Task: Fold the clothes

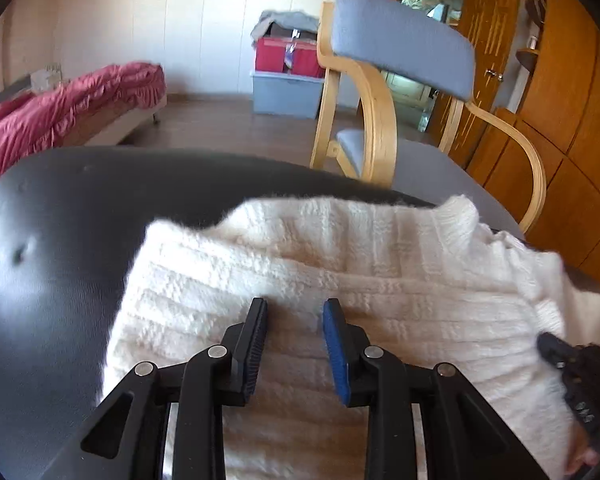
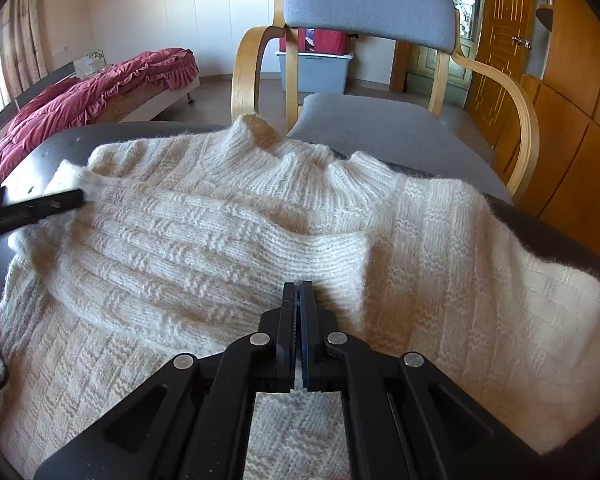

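A cream knitted sweater (image 2: 220, 216) lies spread on a black table (image 1: 60, 220), collar towards the far edge. One sleeve (image 2: 228, 256) is folded across the body. My right gripper (image 2: 299, 286) is shut just over the lower edge of that sleeve, near its cuff, with no fabric visibly between the pads. My left gripper (image 1: 296, 304) stands open above the sweater (image 1: 340, 272) near its left edge, nothing between its fingers. In the right wrist view one left finger (image 2: 60, 200) shows at the sweater's left side. The right gripper's body (image 1: 572, 376) shows at the lower right of the left wrist view.
A grey padded chair with bent wooden arms (image 2: 364, 0) stands right behind the table's far edge. A bed with a red cover (image 2: 100, 92) is at the back left, stacked storage boxes (image 1: 288, 92) by the wall, wooden cabinets (image 1: 560, 100) on the right.
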{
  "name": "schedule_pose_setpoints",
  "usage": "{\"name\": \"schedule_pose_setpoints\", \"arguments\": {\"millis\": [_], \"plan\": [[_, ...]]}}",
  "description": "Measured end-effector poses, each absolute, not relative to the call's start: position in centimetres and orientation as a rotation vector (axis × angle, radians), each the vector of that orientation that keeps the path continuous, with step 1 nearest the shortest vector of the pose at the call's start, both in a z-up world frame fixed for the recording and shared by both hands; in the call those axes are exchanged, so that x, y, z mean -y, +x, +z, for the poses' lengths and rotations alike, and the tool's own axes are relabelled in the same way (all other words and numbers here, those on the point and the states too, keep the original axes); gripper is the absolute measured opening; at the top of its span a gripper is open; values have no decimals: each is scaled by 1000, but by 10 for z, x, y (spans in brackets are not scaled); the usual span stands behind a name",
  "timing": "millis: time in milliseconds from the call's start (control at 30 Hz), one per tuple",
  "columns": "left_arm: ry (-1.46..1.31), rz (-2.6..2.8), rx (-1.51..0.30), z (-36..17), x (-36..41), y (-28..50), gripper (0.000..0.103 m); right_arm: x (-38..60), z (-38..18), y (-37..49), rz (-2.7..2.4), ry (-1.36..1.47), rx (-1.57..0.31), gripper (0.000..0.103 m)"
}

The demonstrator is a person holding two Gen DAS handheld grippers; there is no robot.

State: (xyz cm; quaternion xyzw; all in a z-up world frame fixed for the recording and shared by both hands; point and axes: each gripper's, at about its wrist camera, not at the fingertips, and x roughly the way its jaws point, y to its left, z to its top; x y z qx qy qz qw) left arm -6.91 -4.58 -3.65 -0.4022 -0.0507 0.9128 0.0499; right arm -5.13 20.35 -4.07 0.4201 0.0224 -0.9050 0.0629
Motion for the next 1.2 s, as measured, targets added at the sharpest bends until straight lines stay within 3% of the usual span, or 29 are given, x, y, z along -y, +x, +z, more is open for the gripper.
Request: {"name": "schedule_pose_setpoints", "arguments": {"millis": [200,333,400,500,567,700,767,867,933,1000,1200], "plan": [[-1100,2726,442,-43,75,-62,31,-207,-35,-48,-2765,1243,-12,0],[-973,2755,552,-33,93,-47,30,-196,-16,-36,-2659,1072,57,5],[-943,2755,564,-27,94,-41,30,-180,-13,-30,-2569,1040,5,20],[-946,2755,549,-27,92,-43,30,-146,-19,-20,-2531,1045,-272,43],[-935,2761,542,-25,91,-43,30,-135,-25,-16,-2531,1052,-417,43],[-873,2772,518,-21,87,-39,30,-139,-33,-20,-2550,1097,-422,57],[-844,2777,499,-17,85,-36,30,-153,-35,-25,-2543,1135,-314,57],[-816,2787,473,-14,82,-32,30,-169,-35,-28,-2527,1165,-195,39],[-811,2791,470,-14,82,-31,30,-170,-33,-27,-2530,1158,-184,21],[-807,2794,473,-14,83,-31,30,-171,-30,-25,-2548,1147,-191,12],[-799,2798,486,-14,85,-30,30,-186,-15,-27,-2644,1121,-138,7]]}}
